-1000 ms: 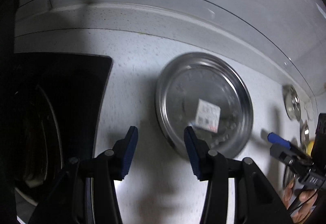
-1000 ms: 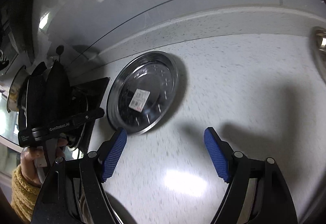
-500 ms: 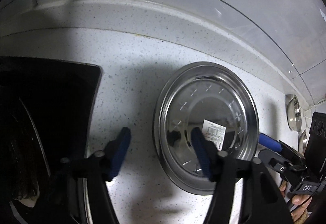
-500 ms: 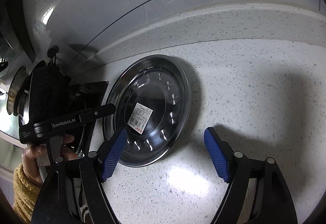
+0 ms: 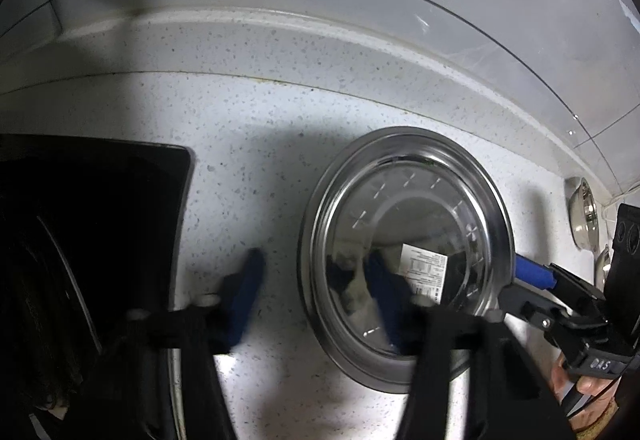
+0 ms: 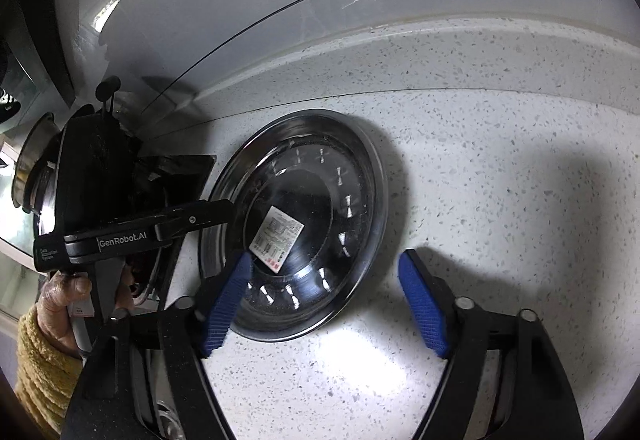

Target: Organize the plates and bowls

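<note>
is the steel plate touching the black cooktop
Apart. The left wrist view shows a strip of speckled counter between the steel plate and the black cooktop.

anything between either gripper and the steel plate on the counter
Nothing visible. The left gripper straddles the steel plate's near-left rim, the right gripper straddles its opposite edge. Both have just been closing, the pads not visibly pressing yet. Only a sticker lies inside the plate.

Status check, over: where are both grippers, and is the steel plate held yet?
Left gripper and right gripper straddle opposite rims of the steel plate, jaws just closing, not clamped. Plate flat on counter. Nothing in the way.
</note>
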Tool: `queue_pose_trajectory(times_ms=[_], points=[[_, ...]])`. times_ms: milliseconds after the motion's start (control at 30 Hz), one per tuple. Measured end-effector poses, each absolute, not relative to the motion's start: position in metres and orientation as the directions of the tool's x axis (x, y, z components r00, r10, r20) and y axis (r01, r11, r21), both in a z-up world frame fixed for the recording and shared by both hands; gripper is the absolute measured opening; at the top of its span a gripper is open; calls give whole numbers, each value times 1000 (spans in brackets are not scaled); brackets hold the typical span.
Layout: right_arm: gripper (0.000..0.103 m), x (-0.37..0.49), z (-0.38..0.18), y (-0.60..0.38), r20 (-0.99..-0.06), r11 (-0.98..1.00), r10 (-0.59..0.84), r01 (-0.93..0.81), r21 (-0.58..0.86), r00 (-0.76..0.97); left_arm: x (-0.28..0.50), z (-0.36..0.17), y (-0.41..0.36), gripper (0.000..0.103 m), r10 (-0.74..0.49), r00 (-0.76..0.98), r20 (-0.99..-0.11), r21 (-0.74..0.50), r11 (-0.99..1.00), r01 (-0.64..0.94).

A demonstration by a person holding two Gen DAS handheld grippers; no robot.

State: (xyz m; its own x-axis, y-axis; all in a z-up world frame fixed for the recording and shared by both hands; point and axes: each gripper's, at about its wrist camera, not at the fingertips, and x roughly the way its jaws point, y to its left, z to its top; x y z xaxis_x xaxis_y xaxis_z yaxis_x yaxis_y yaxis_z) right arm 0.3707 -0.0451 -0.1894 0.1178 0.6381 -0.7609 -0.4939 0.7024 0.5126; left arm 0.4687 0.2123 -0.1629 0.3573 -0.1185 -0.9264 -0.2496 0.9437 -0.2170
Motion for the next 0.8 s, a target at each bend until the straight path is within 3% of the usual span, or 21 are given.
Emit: queue_pose_trajectory(times_ms=[67, 133, 333, 800], points=[[49, 371, -190, -43, -765, 702, 634, -498, 509, 112, 468, -164, 213, 21, -114, 358, -927, -217, 940, -264], [35, 371, -192, -42, -776, 708, 621, -506, 494, 112, 468, -164, 213, 12, -101, 357, -929, -207, 939, -274], [14, 373, -194, -48, -798, 738, 585, -503, 449, 146, 459, -164, 219, 9, -122, 376, -919, -243, 924, -295], [14, 347, -162, -79, -795, 746, 575, -523, 413, 193, 412, -130, 190, 9, -166, 418, -893, -282, 930, -234]])
